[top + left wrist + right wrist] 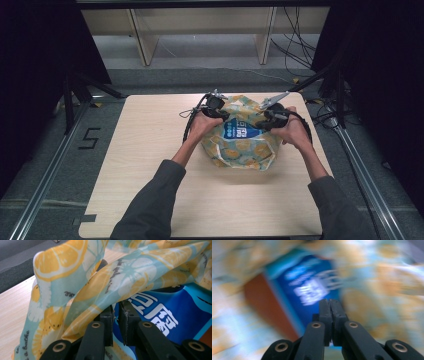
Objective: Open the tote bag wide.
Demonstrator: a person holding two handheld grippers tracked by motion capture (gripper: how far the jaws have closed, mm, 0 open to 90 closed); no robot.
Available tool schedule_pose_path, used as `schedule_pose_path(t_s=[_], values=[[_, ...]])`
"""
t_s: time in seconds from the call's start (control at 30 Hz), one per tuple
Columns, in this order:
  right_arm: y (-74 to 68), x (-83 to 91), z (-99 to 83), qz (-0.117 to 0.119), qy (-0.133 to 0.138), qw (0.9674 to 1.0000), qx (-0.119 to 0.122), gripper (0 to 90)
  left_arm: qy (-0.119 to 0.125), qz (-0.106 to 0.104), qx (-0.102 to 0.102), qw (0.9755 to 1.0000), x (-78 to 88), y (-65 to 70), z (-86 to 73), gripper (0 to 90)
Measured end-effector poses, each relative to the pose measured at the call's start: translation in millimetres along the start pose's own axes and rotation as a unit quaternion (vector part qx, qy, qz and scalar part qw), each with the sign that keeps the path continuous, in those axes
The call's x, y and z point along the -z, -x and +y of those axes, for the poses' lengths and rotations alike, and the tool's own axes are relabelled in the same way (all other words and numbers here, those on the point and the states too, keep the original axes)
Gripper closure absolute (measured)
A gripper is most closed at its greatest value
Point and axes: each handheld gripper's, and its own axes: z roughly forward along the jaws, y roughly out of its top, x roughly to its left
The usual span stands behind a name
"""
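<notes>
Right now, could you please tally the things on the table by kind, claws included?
Citrus-print cloth bag: 1
Blue box inside the bag: 1
Claws: 2, the left claw and the right claw
Total: 4

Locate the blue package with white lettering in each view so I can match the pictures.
High view: blue package with white lettering at table centre, inside the open citrus-print fabric bag.
Left gripper view: right of the jaws.
Right gripper view: blurred, upper centre above the jaws.
Shared landmark: the bag's orange-slice print around it.
</notes>
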Motion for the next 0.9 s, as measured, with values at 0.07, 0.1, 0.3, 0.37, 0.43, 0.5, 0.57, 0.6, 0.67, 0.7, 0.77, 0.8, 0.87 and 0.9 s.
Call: schedule_pose_path(t_s=[0.07,0.1,0.3,0.37,0.43,0.5,0.57,0.6,0.67,0.7,0.77,0.8,0.87,0.9], values=[[-15.4,2.0,-6.1,0.019,-0.019,0.9990,0.036,90.0,-0.004,0.003,0.008,1.0000,-5.0,-3.8,0.9,81.7],[-22.7,0.6,-11.7,0.015,-0.022,0.9987,0.044,90.0,-0.006,0.008,0.014,0.9998,-7.1,-6.4,0.6,81.9],[-46.5,-3.0,-59.1,0.035,-0.067,0.9950,0.066,90.0,-0.026,0.012,0.038,0.9989,-19.4,-25.1,-10.1,84.0],[-49.1,-5.4,-66.3,0.038,-0.074,0.9939,0.072,90.0,-0.028,0.014,0.043,0.9986,-21.6,-27.0,-11.9,84.5],[-60.9,-17.2,-85.5,0.052,-0.110,0.9889,0.085,90.0,-0.030,0.018,0.052,0.9980,-27.2,-30.8,-16.1,85.5],[-69.4,-24.5,-93.3,0.061,-0.129,0.9854,0.094,90.0,-0.026,0.020,0.054,0.9980,-27.7,-29.8,-16.3,85.5],[-71.5,-18.6,-88.8,0.059,-0.117,0.9871,0.092,90.0,-0.028,0.017,0.047,0.9984,-26.4,-27.3,-15.5,82.2],[-68.7,-12.2,-82.0,0.053,-0.089,0.9900,0.096,90.0,-0.028,0.016,0.031,0.9990,-20.2,-20.6,-11.8,81.2],[-67.5,-3.3,-73.4,0.049,-0.072,0.9923,0.088,90.0,-0.023,0.017,0.030,0.9991,-16.3,-16.6,-9.5,80.7],[-58.4,11.2,-53.5,0.028,-0.020,0.9956,0.088,90.0,-0.024,0.013,0.023,0.9994,-11.5,-13.5,-7.3,78.9],[-48.1,18.5,-34.1,0.014,-0.002,0.9963,0.084,90.0,-0.018,0.005,0.017,0.9997,-2.7,-4.9,-4.3,76.8],[-42.6,16.7,-26.1,0.007,0.004,0.9966,0.082,90.0,-0.016,0.003,0.007,0.9998,2.2,-0.2,-3.2,76.3],[-30.1,6.2,-12.3,-0.007,-0.008,0.9962,0.087,90.0,-0.009,-0.006,-0.011,0.9999,10.8,6.8,-1.5,75.5],[-24.0,-2.6,-7.9,-0.019,-0.010,0.9961,0.086,90.0,-0.002,-0.007,-0.016,0.9998,14.0,8.9,-0.8,75.6]])
